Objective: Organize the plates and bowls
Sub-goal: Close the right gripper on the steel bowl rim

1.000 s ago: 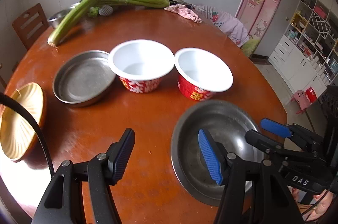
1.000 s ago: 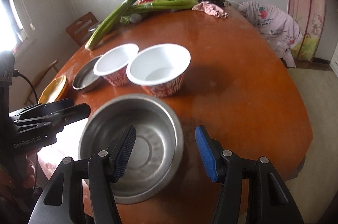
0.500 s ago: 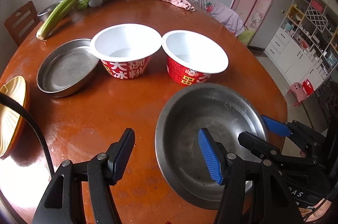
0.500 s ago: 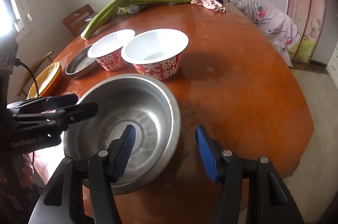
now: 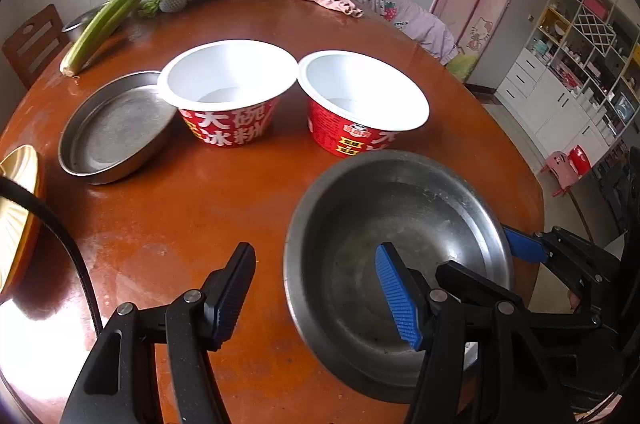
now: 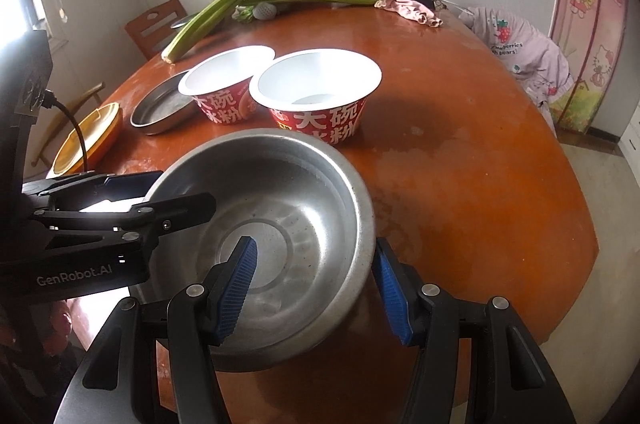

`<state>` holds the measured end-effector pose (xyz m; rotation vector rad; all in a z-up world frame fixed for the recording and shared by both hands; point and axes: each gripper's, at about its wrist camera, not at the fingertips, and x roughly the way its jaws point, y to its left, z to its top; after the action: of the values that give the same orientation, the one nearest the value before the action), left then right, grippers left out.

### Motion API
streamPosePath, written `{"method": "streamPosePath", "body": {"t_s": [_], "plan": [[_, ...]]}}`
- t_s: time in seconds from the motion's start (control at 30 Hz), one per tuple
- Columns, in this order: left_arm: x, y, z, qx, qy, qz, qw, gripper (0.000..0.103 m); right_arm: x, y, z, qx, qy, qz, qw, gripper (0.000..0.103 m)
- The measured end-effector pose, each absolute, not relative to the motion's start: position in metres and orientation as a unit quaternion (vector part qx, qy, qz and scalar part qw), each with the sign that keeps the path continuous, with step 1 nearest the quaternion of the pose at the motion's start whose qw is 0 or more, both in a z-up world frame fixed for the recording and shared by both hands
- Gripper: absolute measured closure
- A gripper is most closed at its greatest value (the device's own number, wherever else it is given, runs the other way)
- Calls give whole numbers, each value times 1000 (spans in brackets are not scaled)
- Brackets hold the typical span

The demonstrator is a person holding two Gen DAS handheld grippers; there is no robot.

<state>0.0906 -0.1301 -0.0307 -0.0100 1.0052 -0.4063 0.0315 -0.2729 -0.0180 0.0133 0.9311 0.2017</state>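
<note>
Both grippers have come down around the steel bowl (image 6: 280,224), each now straddling its rim.

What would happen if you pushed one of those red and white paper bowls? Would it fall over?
The nearer red and white paper bowl looks empty and thin-walled, so it is probably very light and would likely slide on the glossy table. Its base is narrower than its wide rim, so a high push might tip it. It may also bump the other paper bowl, which sits rim to rim.
</note>
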Motion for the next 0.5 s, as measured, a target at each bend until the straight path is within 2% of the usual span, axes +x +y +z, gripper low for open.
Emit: {"method": "streamPosePath", "body": {"t_s": [0.5], "plan": [[94,-137,-39,-12,488,-213,846,41,33,-269,-28,13,456,121,882,42]]}}
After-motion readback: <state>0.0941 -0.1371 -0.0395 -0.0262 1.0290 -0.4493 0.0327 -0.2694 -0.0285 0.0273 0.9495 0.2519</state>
